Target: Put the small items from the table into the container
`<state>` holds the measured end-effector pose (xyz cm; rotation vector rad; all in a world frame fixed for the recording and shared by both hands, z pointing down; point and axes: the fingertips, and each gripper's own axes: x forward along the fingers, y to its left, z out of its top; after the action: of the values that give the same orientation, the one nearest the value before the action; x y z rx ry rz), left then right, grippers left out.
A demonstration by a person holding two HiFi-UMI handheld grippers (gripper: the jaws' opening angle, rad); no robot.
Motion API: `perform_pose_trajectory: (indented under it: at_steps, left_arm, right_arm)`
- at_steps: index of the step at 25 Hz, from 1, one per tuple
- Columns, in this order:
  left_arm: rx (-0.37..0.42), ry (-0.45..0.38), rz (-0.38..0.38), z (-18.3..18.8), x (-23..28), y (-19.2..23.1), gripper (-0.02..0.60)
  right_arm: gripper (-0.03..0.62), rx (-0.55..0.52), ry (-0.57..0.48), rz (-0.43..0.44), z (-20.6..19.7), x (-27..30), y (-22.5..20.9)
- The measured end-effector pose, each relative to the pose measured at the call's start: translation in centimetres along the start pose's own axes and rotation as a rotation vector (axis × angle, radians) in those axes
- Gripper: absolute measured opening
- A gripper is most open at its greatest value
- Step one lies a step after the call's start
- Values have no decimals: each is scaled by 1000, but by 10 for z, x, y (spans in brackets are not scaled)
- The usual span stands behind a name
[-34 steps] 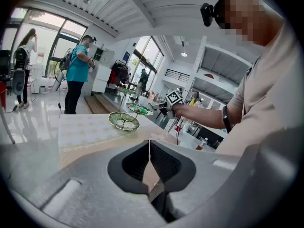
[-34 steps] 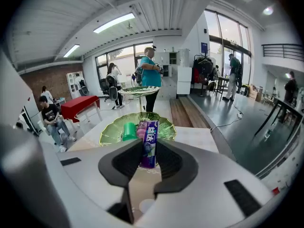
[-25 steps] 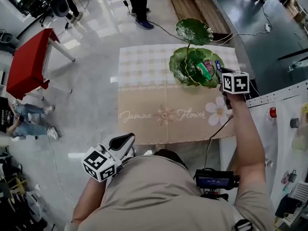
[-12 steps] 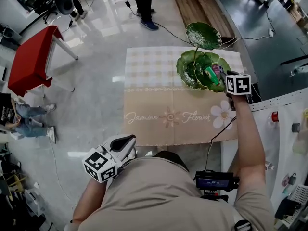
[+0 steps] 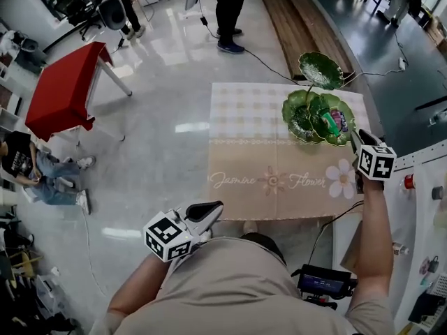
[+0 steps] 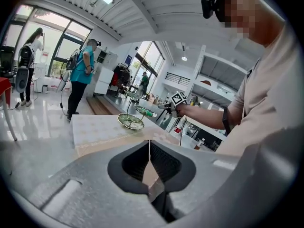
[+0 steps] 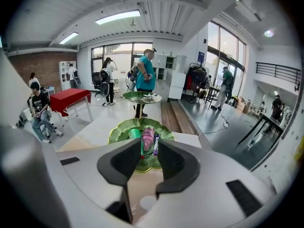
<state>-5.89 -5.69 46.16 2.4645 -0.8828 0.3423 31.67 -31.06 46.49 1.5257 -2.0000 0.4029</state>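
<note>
The small items [image 5: 334, 121] lie in the lower bowl of the green leaf dish [image 5: 293, 114] at the upper right of the table [image 5: 265, 152]. The right gripper [image 5: 354, 138] sits just beside its rim, jaws parted and empty — a careless swing there could clip the dish and spill them. The left gripper [image 5: 213, 210], low and left of centre, is closed on nothing.

Just past my right claw [image 7: 148, 144], its jaws hide part of the green dish [image 7: 119, 130]; I can't identify the items [image 7: 147, 137] inside.
</note>
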Motion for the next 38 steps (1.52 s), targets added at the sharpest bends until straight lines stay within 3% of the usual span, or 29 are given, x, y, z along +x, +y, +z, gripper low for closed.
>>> perform_pose_trajectory:
  at_steps: [7,14,19,31,38]
  left_arm:
    - [20,-12,-64,-6,-42,2,11]
    - [48,-9,-136,-16,-80,2,11]
    - [73,-5,-171,-26,-107,2,11]
    - [94,17,-260,-56,-147,-10,11]
    - [97,11,-274,-63,-160,-7,11]
  right_arm:
    - [43,4,-83,95,-30,-82,98]
    - [23,77,-150,237,-81,-139,217]
    - [20,127,-186,287,-109,-169,289]
    - [15,150,-212,301,-140,-219,392]
    - [15,99,-229,322,-134,-229,424]
